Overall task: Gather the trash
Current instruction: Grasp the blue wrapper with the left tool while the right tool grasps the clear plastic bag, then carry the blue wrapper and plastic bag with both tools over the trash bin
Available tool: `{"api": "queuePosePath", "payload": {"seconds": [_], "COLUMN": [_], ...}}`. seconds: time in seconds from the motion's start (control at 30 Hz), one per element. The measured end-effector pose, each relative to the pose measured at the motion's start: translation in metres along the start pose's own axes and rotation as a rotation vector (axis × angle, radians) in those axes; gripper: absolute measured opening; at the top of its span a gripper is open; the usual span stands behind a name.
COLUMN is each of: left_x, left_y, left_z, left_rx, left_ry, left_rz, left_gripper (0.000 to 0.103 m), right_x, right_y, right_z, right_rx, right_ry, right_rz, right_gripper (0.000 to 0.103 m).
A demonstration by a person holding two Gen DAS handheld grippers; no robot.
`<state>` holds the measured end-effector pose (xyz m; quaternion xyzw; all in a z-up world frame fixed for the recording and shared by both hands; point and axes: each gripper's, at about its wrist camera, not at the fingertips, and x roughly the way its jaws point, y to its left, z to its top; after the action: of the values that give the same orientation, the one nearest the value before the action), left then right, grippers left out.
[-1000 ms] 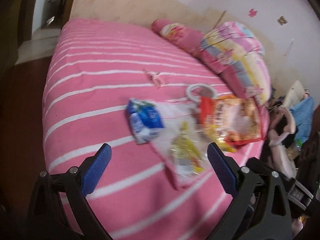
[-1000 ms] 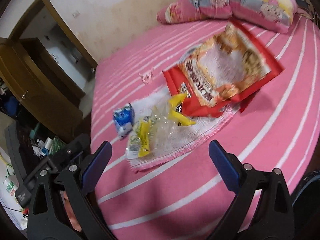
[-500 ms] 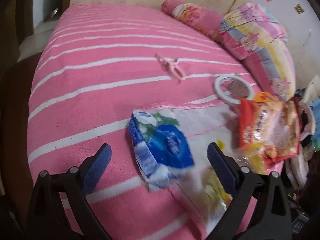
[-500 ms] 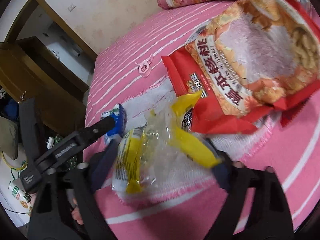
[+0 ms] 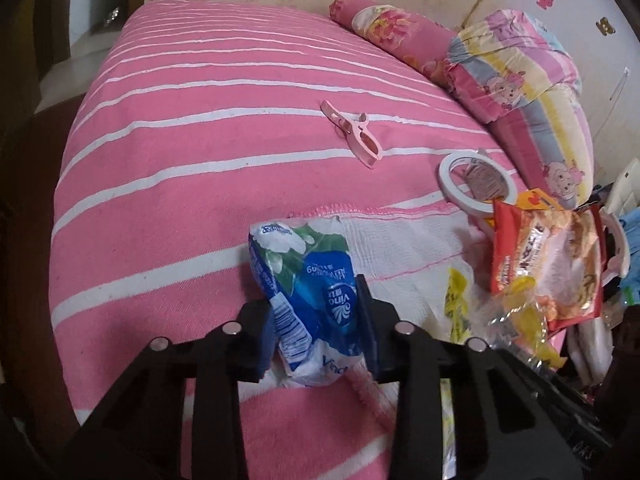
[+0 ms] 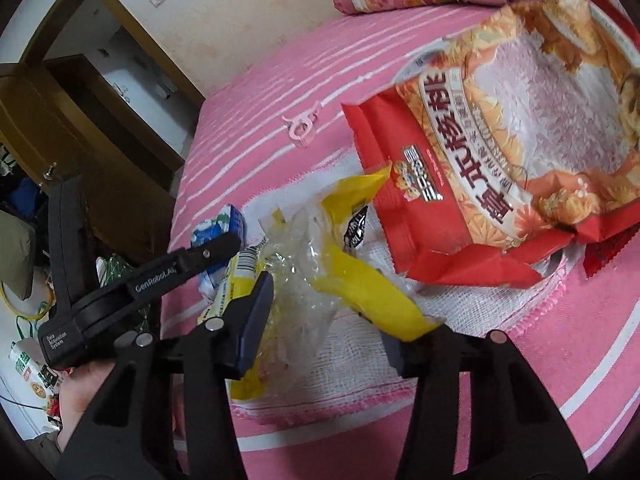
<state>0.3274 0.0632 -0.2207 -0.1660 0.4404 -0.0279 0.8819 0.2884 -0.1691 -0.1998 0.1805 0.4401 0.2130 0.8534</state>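
Wrappers lie scattered on a white gauze cloth spread over the pink striped bed, and that cloth serves as the landmark. At its left edge sits the blue and white tissue pack, soft and nearly weightless; the left gripper is closing on it, pads already pressing its lower half, which looks a sound hold since the film crumples rather than slips. Toward the cloth's near middle lies the clear and yellow plastic bag, thin, crinkly and slick; the right gripper is closing around it, the bag between the jaws, though I cannot tell whether both pads bite yet. A bunched fold would likely grip best. On the cloth's right side rests the red snack bag, stiffer, light, best taken by an edge seam.
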Motion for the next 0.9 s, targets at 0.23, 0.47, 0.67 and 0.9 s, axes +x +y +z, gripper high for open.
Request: {"api": "queuePosePath", "payload": {"seconds": [0.23, 0.47, 0.67, 0.9], "left_x": [-0.043, -0.101, -0.152, -0.202], "left_y": [0.007, -0.012, -0.041, -0.075], "left_z": [-0.014, -0.037, -0.063, -0.088], "left_rx": [-0.027, 0.009, 0.06, 0.092], "left_ry": [-0.061, -0.136, -0.178, -0.2], "left_rz": [-0.054, -0.101, -0.15, -0.225], "left_gripper": [0.032, 0.032, 0.032, 0.032], "right_x": [-0.023, -0.068, -0.123, -0.189], "right_y": [0.023, 0.052, 0.061, 0.06], "right_z": [-0.009, -0.032, -0.053, -0.075], "right_rx": [-0.088, -0.182, -0.173, -0.152], "right_ry": [-0.052, -0.122, -0.175, -0.238], "right_rz": [-0.005, -0.013, -0.012, -0.035], "right_gripper": [0.05, 0.05, 0.05, 0.05]}}
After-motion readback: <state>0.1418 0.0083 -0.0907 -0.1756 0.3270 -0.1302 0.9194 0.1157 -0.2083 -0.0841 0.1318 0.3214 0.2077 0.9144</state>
